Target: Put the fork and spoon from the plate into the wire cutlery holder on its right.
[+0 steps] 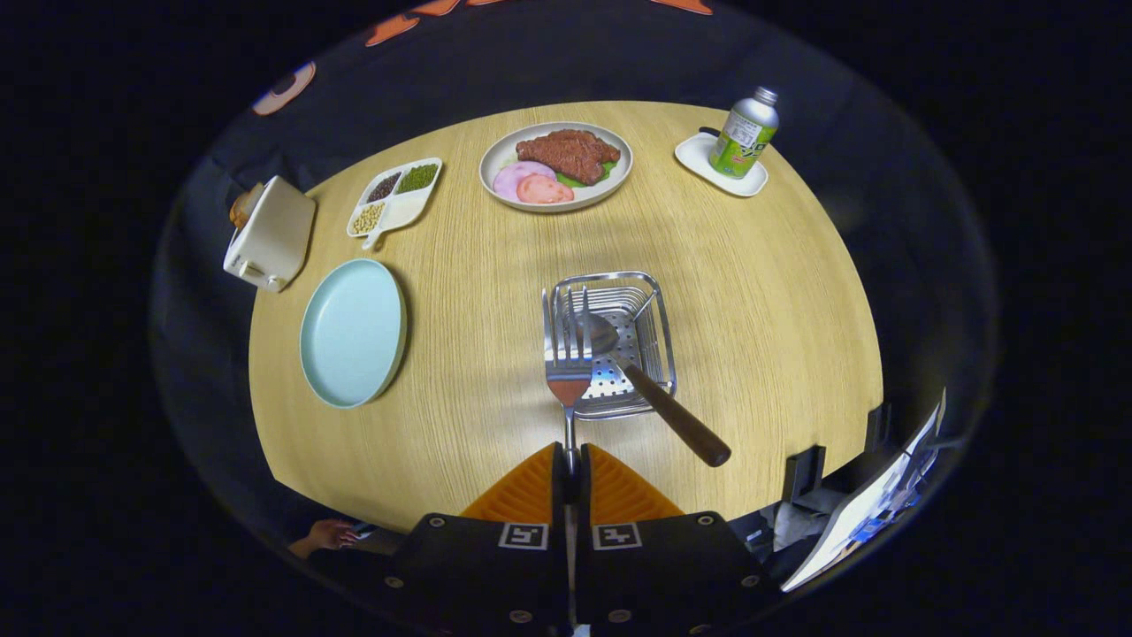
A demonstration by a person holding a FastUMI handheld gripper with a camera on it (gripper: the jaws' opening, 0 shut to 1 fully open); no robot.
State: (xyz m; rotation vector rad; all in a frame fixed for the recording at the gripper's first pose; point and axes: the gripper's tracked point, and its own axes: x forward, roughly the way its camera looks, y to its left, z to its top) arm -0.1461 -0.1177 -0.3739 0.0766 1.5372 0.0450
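Tongs (pixel 571 460) clenched on the fork (pixel 568 354), both fingers pressed against its thin handle; handle end hidden between the fingers. Fork's long axis straight ahead of the tongs, tines pointing away, head held over the near left rim of the holder (pixel 613 341); whether the tines touch the wire, impossible to tell. Spoon (pixel 646 385) already in the holder, bowl lying on the perforated floor, dark wooden handle slanting out over the near right rim, back toward the tongs and to the right, its end above the worktop (pixel 761 292); spoon bowl partly covered by the fork's tines. Holder square, wire-sided, just ahead of the tongs, near the middle of the worktop. Left of the holder, well apart, the pale blue plate (pixel 352 332), bare. Beyond the plate, a cream toaster (pixel 268 234) at the worktop's edge and a divided dish (pixel 395 202) of beans. Far beyond the holder, a meat plate (pixel 555 165); to the right of that, a bottle (pixel 745 133) standing upright on a small white tray (pixel 699 159). Near left of the tongs, a hand (pixel 329 534) partly cut off below the worktop's edge.
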